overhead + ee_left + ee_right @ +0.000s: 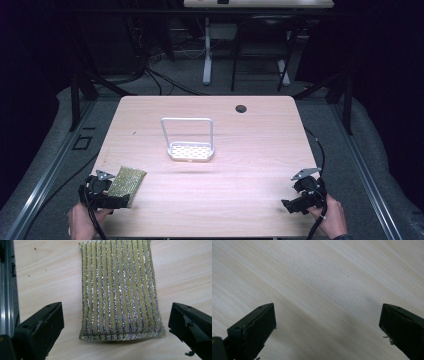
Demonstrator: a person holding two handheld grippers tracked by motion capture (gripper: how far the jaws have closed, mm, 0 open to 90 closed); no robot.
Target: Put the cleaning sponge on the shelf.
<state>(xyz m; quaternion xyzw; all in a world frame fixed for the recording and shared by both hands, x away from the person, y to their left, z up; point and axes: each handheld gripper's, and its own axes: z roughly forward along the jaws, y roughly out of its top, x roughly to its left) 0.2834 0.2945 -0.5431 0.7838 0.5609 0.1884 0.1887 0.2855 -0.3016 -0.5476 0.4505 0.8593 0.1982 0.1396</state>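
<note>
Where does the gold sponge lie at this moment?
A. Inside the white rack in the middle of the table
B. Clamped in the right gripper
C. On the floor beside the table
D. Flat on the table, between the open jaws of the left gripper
D: the sponge lies flat on the table, and the left gripper has its jaws wide apart on either side, not touching it.

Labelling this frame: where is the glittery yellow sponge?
The glittery yellow ribbed sponge lies flat at the wooden table's near-left corner, just ahead of the open left claw.
</note>
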